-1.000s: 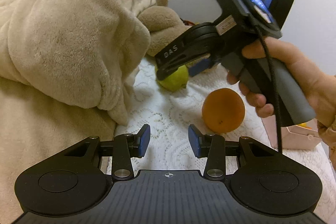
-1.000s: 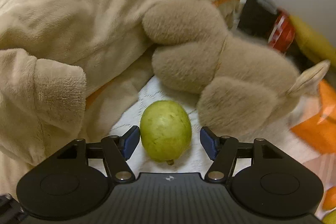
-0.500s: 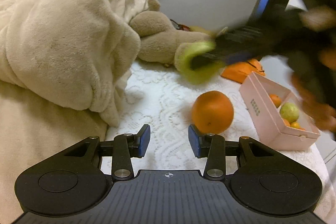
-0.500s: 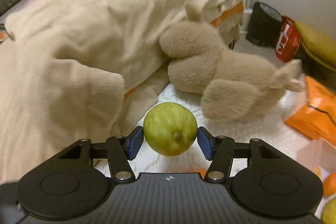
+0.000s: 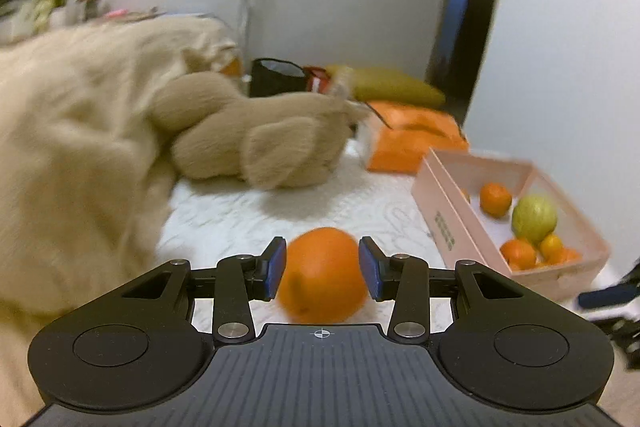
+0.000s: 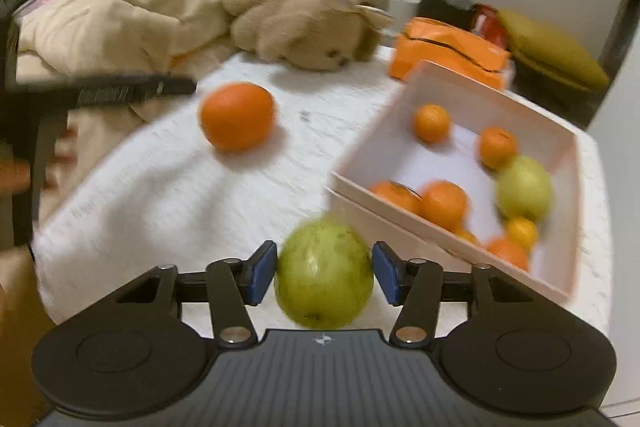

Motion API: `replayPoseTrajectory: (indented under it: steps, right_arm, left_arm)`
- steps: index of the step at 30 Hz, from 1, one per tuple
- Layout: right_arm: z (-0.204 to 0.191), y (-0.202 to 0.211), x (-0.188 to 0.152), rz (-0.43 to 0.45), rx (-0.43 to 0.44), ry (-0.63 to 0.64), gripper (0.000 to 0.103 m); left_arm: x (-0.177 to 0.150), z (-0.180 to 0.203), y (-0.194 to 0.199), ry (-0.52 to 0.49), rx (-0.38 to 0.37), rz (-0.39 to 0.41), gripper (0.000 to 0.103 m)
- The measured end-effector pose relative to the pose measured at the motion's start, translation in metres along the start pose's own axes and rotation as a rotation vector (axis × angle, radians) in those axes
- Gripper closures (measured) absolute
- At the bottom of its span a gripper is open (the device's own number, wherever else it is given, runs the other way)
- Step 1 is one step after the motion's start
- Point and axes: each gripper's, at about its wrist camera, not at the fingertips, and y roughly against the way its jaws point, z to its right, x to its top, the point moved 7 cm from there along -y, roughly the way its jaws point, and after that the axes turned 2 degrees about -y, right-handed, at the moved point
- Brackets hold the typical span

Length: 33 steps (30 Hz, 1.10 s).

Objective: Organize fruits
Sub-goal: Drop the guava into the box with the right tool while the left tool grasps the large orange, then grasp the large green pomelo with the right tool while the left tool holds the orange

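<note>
My right gripper (image 6: 324,263) has a green fruit (image 6: 324,275) between its blue pads, which press its sides as the jaws are closing. It hangs above the white cover, just in front of the pink box (image 6: 400,231). The box (image 5: 444,223) holds several small oranges and another green fruit (image 5: 534,219). A large orange (image 5: 322,279) lies on the cover and shows between the fingers of my left gripper (image 5: 322,259), whose jaws stand open. In the right wrist view the left gripper (image 6: 132,89) reaches in from the left, its tip beside the orange (image 6: 236,115).
A beige blanket (image 5: 72,155) is heaped on the left, with a brown plush toy (image 5: 264,147) behind the orange. An orange package (image 5: 408,139) lies behind the box. The white lace cover (image 6: 160,187) ends near the box at the right.
My right gripper closed on the green fruit, lifted it and swung right, up to the pink box. My left gripper moved toward the orange, which now shows between its fingers.
</note>
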Motion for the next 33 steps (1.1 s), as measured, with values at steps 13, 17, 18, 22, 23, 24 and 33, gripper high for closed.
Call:
replayPoseTrajectory:
  steps: [13,17,18,22,23,24,33]
  right_arm:
    - [0.040,0.003,-0.043,0.163,-0.029,0.025,0.046]
    - [0.049,0.001,-0.045,0.188,-0.008,-0.013,0.046]
    - [0.051,0.001,-0.046,0.192,-0.003,-0.022,0.046]
    - [0.059,0.000,-0.052,0.201,0.000,-0.054,0.037]
    - [0.061,-0.001,-0.054,0.198,-0.005,-0.057,0.034]
    - [0.062,-0.002,-0.056,0.195,-0.013,-0.059,0.033]
    - [0.077,-0.016,-0.070,0.151,-0.074,-0.113,0.024]
  left_arm:
    - [-0.012,0.038,-0.037,-0.293,0.123,-0.179,0.019]
    - [-0.009,0.016,-0.052,-0.262,0.208,-0.233,0.019]
    - [-0.008,0.012,-0.056,-0.253,0.218,-0.246,0.019]
    - [-0.003,-0.004,-0.065,-0.188,0.223,-0.265,0.019]
    - [-0.002,-0.009,-0.067,-0.168,0.222,-0.267,0.019]
    - [-0.001,-0.012,-0.070,-0.156,0.220,-0.268,0.019]
    - [-0.003,-0.044,-0.086,-0.058,0.198,-0.252,0.021]
